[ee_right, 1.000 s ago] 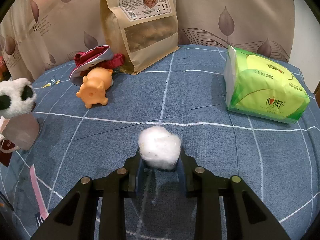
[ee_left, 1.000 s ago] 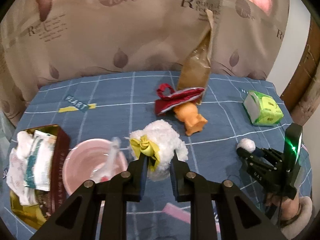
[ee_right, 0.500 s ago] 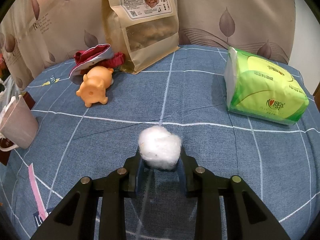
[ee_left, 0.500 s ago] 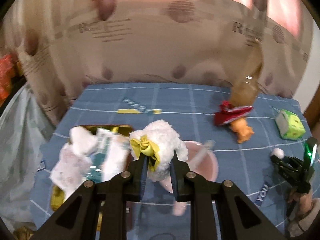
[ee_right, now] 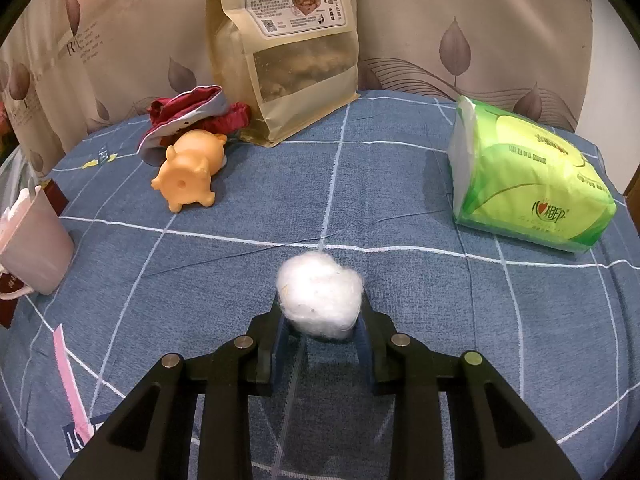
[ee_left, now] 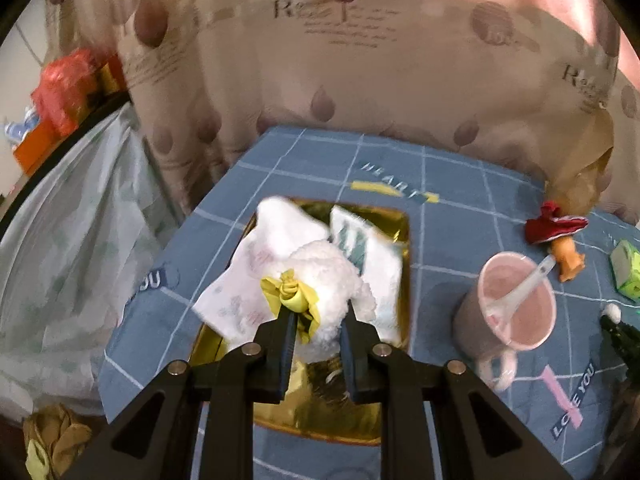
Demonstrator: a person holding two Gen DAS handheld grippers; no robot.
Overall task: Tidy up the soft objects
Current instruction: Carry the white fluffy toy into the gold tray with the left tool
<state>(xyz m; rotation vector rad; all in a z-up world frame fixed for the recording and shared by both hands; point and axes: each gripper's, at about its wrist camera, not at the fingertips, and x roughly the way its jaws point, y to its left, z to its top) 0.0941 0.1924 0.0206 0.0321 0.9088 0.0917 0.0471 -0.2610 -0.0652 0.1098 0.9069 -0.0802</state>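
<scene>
Soft objects are partly sorted: tissue packs (ee_left: pixel 372 256) already lie in the gold box (ee_left: pixel 404 236), the left gripper (ee_left: pixel 316 344) holds the white plush toy (ee_left: pixel 328 280) above it, and the right gripper (ee_right: pixel 320 328) pinches a cotton ball (ee_right: pixel 320 292) over the blue cloth (ee_right: pixel 400 184), neither yet released.

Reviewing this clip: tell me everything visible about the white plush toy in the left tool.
The white plush toy is fluffy, fleecy-looking fabric with a yellow ribbon knotted at its front. The left tool is shut on it, pads squeezing its lower body, holding it in the air above the gold-lined box of white packets. Its face is not visible from here, and motion blur softens its edges.
</scene>
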